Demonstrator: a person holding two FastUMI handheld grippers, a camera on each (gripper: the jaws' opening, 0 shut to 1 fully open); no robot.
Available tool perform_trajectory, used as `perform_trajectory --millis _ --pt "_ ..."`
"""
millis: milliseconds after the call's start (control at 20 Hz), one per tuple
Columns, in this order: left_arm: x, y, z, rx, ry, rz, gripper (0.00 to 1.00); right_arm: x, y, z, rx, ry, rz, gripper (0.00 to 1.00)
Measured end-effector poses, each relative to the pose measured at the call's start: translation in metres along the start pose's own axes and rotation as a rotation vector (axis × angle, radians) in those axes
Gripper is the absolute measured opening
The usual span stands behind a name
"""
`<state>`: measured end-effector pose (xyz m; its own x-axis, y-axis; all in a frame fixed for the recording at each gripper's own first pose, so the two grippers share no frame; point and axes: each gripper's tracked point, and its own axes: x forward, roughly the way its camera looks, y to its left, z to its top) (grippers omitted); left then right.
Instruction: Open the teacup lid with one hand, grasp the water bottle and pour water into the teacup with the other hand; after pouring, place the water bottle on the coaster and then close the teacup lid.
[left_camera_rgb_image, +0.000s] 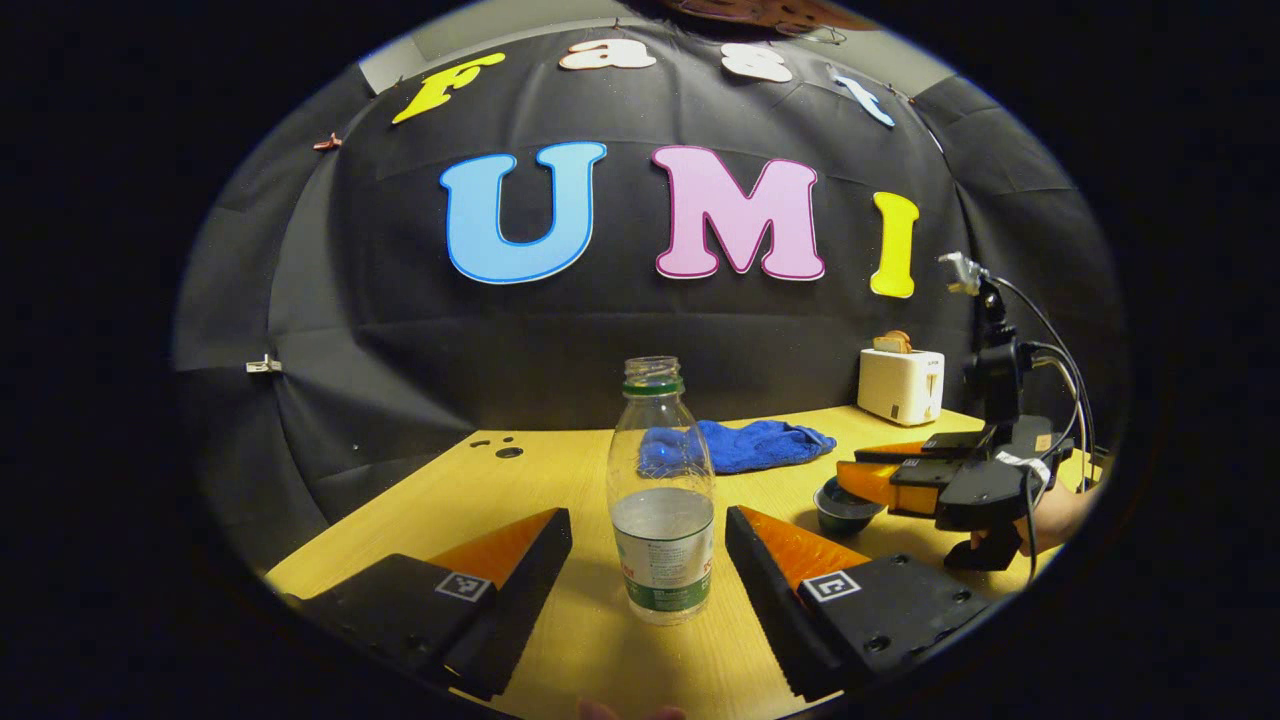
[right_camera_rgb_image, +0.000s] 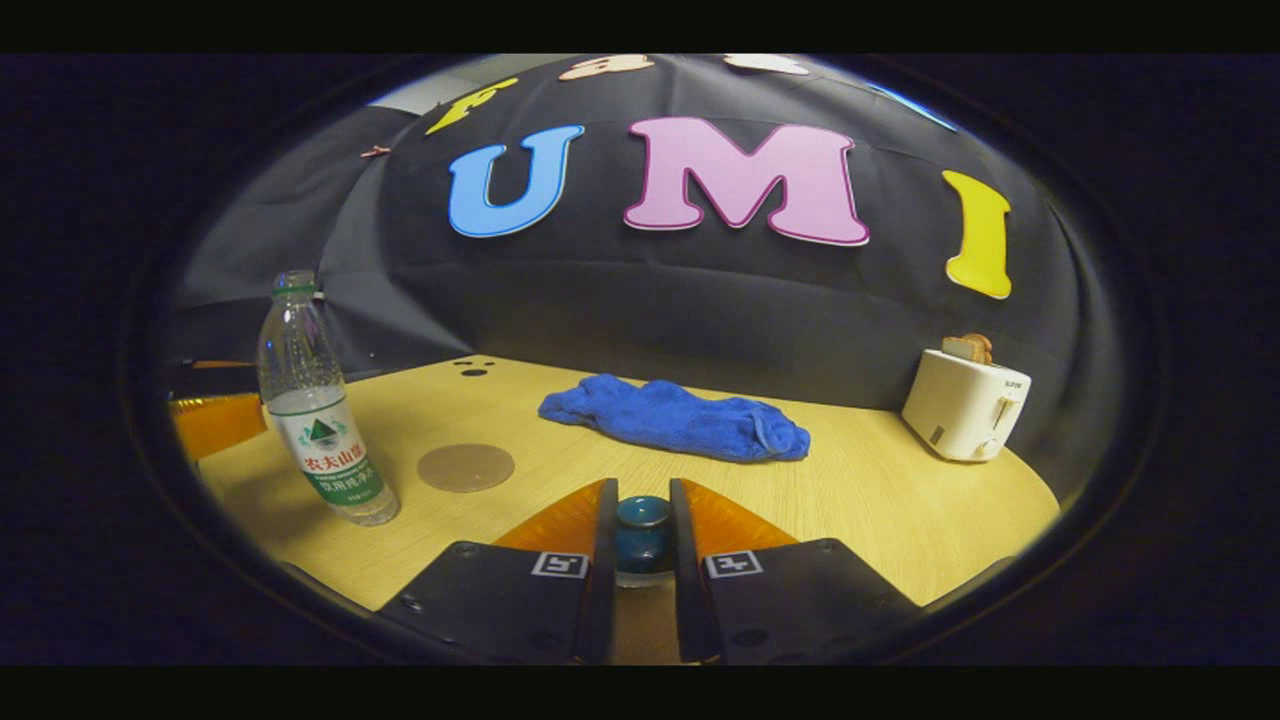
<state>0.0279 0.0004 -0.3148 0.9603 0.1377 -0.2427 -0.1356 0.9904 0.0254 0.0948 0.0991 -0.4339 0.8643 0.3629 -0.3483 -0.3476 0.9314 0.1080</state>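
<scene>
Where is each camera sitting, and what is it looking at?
Left gripper view: rides the left gripper, low over the table, facing the booth wall; its open jaws flank the water bottle. The right gripper and a hand show to the right, at the teacup.
Right gripper view: rides the right gripper, facing the wall; its jaws close around the teacup lid.
Shared: water bottle, blue cloth, toaster, table.

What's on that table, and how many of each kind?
Bottle: 1
Teacup: 1
Lid: 1
Coaster: 1
Blue cloth: 1
Toaster: 1
Total: 6
</scene>
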Motion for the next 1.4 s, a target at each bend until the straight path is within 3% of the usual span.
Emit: perform_trajectory --millis 300,650,700,750,850,900,950,1000,1050,1150,1400 --pt "0.016 -0.004 -0.013 -0.005 0.009 -0.002 0.97 -0.019 -0.015 0.034 -0.029 -0.063 -0.017 0.27" --pt "0.041 -0.005 -0.04 -0.024 0.046 0.01 0.97 -0.044 -0.045 0.046 -0.058 -0.069 -0.057 0.27" --pt "0.044 -0.005 -0.043 -0.029 0.053 0.011 0.97 -0.046 -0.049 0.046 -0.059 -0.069 -0.064 0.22" --pt "0.045 -0.005 -0.048 -0.034 0.061 0.011 0.97 -0.047 -0.052 0.045 -0.056 -0.068 -0.067 0.32" --pt "0.048 -0.007 -0.05 -0.039 0.07 0.01 1.0 -0.049 -0.058 0.044 -0.047 -0.067 -0.075 0.27" --pt "0.048 -0.005 -0.047 -0.034 0.068 0.012 0.79 -0.05 -0.061 0.043 -0.045 -0.066 -0.081 0.27" --pt "0.048 -0.007 -0.049 -0.016 0.078 0.014 0.79 -0.05 -0.063 0.043 -0.042 -0.068 -0.084 0.27" --pt "0.049 -0.006 -0.048 0.015 0.085 0.024 0.72 -0.051 -0.064 0.043 -0.042 -0.069 -0.087 0.32" --pt "0.049 -0.005 -0.047 0.052 0.093 0.028 0.76 -0.052 -0.066 0.043 -0.044 -0.071 -0.089 0.27" --pt "0.053 -0.004 -0.04 0.146 0.11 0.022 0.76 -0.053 -0.07 0.044 -0.055 -0.075 -0.094 0.28" --pt "0.068 0.002 -0.03 0.486 0.185 0.011 0.75 -0.059 -0.079 0.046 -0.042 -0.088 -0.098 0.27"
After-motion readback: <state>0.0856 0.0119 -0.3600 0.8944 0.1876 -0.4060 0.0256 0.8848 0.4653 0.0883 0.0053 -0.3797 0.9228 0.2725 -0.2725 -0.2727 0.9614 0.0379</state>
